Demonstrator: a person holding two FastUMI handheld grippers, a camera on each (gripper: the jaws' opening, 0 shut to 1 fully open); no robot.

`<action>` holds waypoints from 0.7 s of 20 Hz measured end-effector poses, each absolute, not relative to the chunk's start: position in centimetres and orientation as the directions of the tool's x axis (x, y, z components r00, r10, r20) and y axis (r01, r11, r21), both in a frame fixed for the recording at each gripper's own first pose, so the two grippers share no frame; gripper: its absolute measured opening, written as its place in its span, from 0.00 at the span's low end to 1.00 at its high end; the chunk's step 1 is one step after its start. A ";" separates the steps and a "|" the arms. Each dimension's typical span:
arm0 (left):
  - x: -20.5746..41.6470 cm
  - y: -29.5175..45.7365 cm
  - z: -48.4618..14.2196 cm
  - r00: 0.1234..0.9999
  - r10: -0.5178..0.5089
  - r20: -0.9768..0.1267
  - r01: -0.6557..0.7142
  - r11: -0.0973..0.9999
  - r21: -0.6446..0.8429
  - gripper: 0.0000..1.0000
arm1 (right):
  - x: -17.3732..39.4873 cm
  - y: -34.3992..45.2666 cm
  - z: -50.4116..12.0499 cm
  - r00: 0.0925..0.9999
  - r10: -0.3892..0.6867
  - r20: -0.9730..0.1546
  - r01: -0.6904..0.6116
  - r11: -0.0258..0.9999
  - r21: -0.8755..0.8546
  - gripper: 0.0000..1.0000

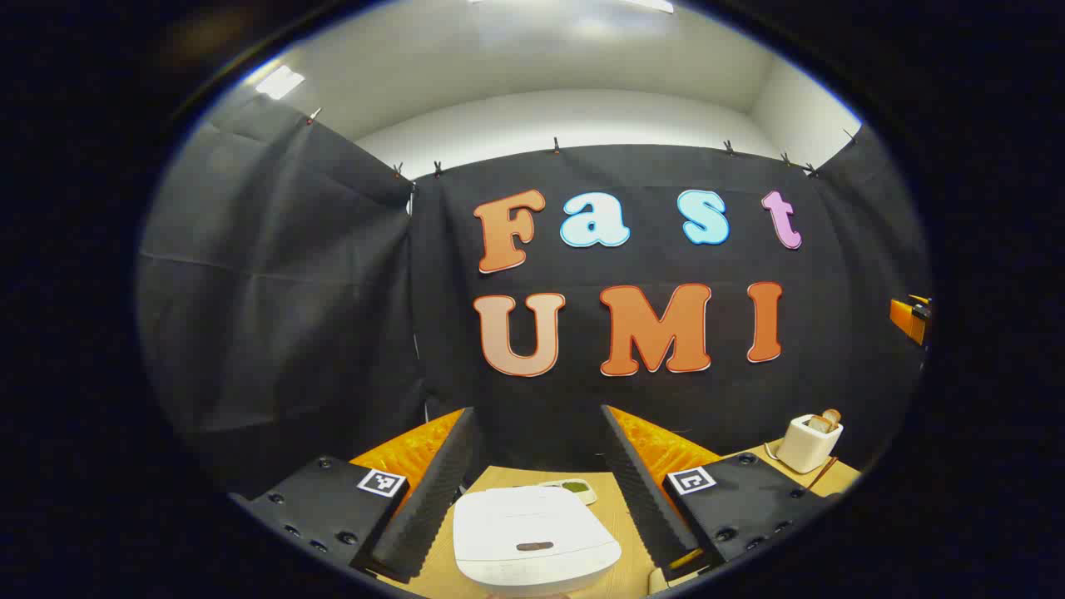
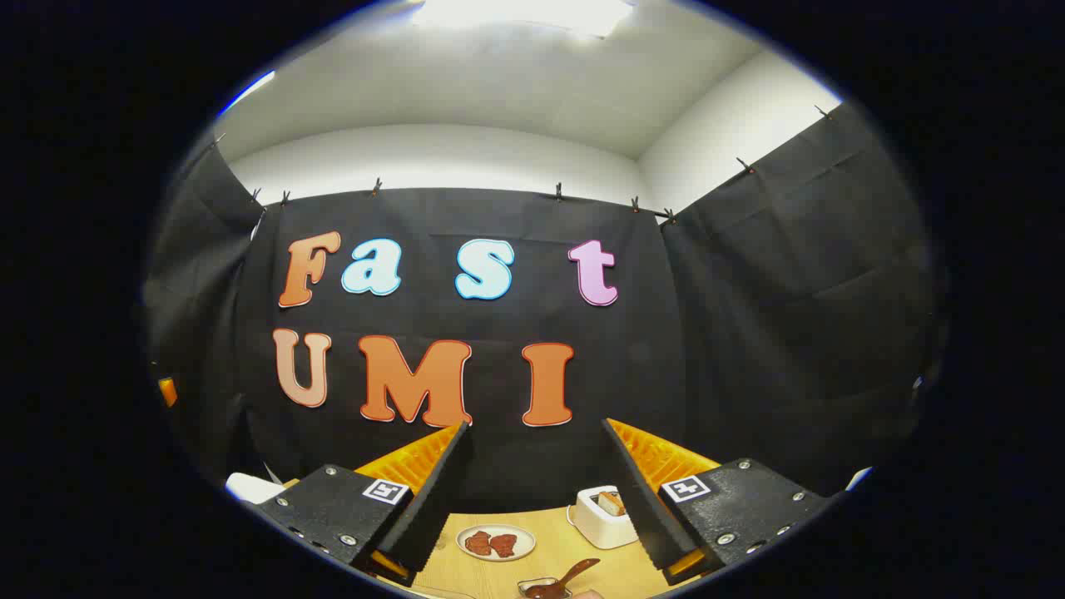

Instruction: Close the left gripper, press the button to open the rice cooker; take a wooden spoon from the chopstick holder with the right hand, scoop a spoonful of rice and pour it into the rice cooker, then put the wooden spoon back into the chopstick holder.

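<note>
Rice cooker (image 1: 537,542) white, lid down, on wooden table (image 1: 628,507), at 6 o'clock of left gripper view, between left gripper (image 1: 537,491) fingers; jaws spread wide, empty, above cooker. Small dish (image 1: 574,489) with green contents just behind cooker, 12 o'clock of it. White holder (image 1: 809,443) at 4 o'clock.

Right gripper view: wooden spoon (image 2: 570,576) at 6 o'clock, handle tilted toward 2 o'clock, bowl in small container (image 2: 539,587). Right gripper (image 2: 537,499) wide apart, holding nothing. Plate (image 2: 496,542) with reddish pieces at 10 o'clock of spoon; white holder (image 2: 601,514) at 1 o'clock.
</note>
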State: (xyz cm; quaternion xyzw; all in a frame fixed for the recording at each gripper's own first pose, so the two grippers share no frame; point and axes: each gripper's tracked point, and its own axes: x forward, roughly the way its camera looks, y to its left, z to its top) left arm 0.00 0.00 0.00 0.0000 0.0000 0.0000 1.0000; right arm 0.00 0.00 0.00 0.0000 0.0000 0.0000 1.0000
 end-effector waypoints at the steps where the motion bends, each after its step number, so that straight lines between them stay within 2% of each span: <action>1: 0.2 0.3 -0.2 1.000 -0.002 -0.010 0.002 1.000 0.000 0.97 | -0.1 0.0 0.2 1.000 -0.007 0.001 0.007 1.000 -0.016 0.97; 4: 1.1 1.1 0.1 1.000 0.028 -0.013 -0.028 1.000 -0.010 0.98 | 0.6 0.0 1.0 1.000 -0.007 0.020 0.008 0.999 -0.042 0.95; 5: 1.2 1.1 0.0 0.999 0.040 -0.022 -0.041 0.999 -0.014 0.96 | 1.0 -0.1 0.9 1.000 0.002 0.013 -0.002 0.999 -0.041 0.95; 8: 0.9 -0.3 0.7 0.999 0.047 -0.017 -0.048 0.999 -0.015 1.00 | 1.8 -0.8 1.8 0.999 0.015 0.033 -0.014 0.999 -0.033 0.95; 9: 0.9 -0.6 1.0 0.999 0.049 -0.016 -0.049 0.999 -0.009 0.96 | 2.2 -1.1 1.7 0.999 0.019 0.037 -0.018 0.999 -0.035 0.95; 14: 1.1 -3.2 2.3 0.999 0.052 0.004 -0.052 0.998 -0.035 0.96 | 3.4 -1.9 1.5 0.998 0.056 0.034 -0.054 0.997 -0.063 0.97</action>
